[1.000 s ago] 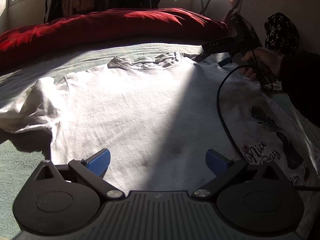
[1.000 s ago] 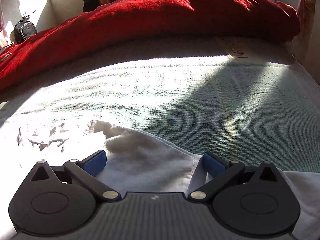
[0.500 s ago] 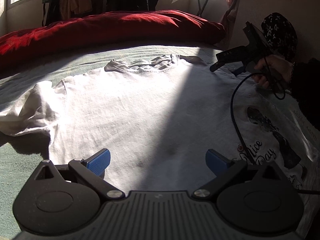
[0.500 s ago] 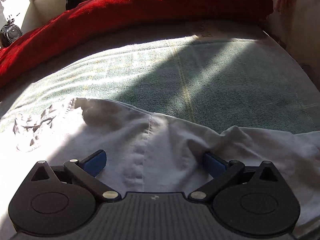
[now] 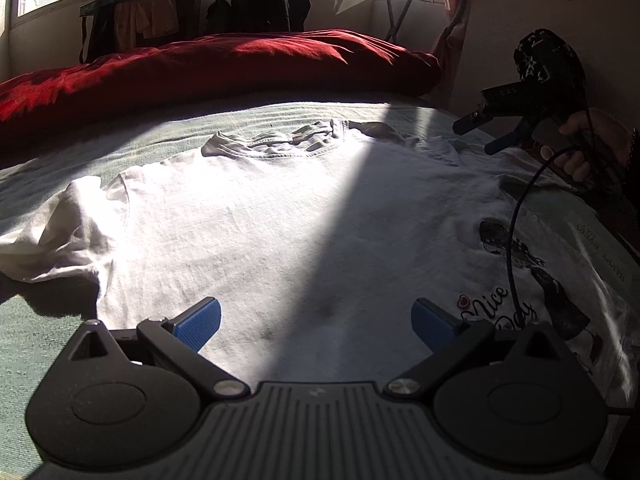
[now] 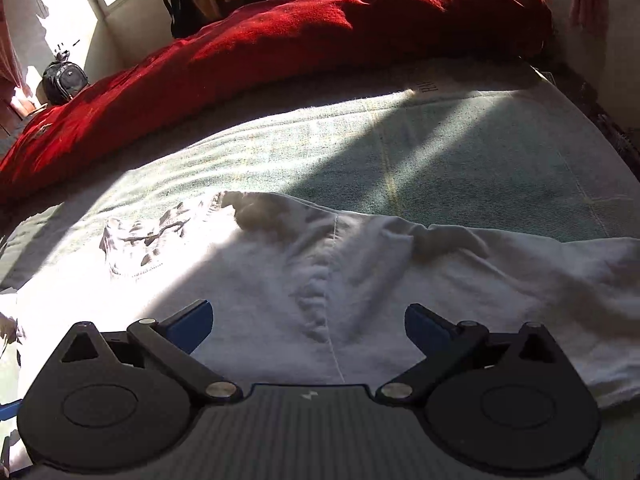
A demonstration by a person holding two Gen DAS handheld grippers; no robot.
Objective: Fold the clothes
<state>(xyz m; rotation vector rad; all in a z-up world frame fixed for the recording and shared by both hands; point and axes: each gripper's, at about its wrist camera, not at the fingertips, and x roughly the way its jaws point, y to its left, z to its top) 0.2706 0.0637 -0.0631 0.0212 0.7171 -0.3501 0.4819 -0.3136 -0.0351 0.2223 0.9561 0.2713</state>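
A white T-shirt (image 5: 280, 216) lies spread flat on the green bed cover, collar (image 5: 276, 144) at the far side, a printed picture and "Nice Day" lettering on its right part. My left gripper (image 5: 316, 320) is open and empty, just above the shirt's near hem. My right gripper (image 6: 308, 320) is open and empty, hovering above the shirt's right shoulder seam (image 6: 320, 280) and crumpled sleeve (image 6: 500, 256). The right gripper also shows in the left wrist view (image 5: 492, 128), held by a hand above the shirt's far right.
A red duvet (image 5: 224, 68) is heaped along the far side of the bed (image 6: 460, 148). A black cable (image 5: 512, 240) hangs across the shirt's print. A wall stands to the right, windows and hanging clothes behind the bed. A dark backpack (image 6: 64, 80) sits on the floor.
My right gripper has lifted and pulled back from the shirt's shoulder, so more of the sleeve and collar is in its view. My left gripper has stayed nearly still.
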